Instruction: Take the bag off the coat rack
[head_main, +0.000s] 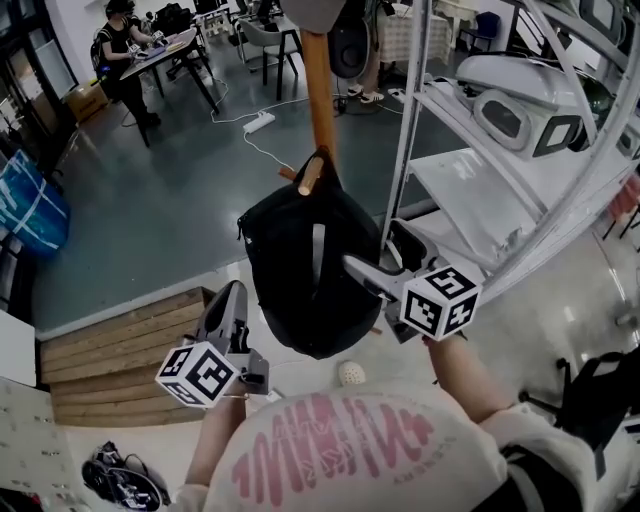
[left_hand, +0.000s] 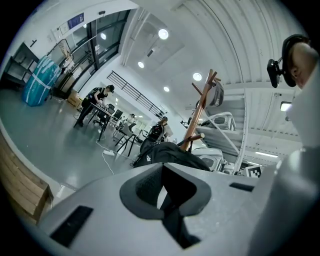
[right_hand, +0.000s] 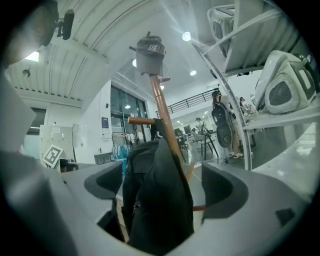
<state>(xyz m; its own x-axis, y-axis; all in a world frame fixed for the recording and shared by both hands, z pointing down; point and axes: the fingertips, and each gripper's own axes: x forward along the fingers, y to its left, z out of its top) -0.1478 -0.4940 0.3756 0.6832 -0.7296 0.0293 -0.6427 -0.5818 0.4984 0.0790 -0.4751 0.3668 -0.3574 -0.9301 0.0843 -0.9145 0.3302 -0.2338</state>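
Both arms reach forward from the chest. The left forearm (head_main: 212, 440) stays low, and the left tongs (head_main: 233, 292) point up and away with the jaws pressed together. The right forearm (head_main: 462, 375) is higher, and the right tongs (head_main: 383, 258) angle inward with the jaws spread wide.

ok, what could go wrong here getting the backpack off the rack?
1. The right gripper stands open around the backpack at its soft body, not its loop: closing there may grab loose fabric and slip.
2. The loop sits over a wooden peg; pulling outward instead of lifting could tip the coat rack and shake off the cap on top.
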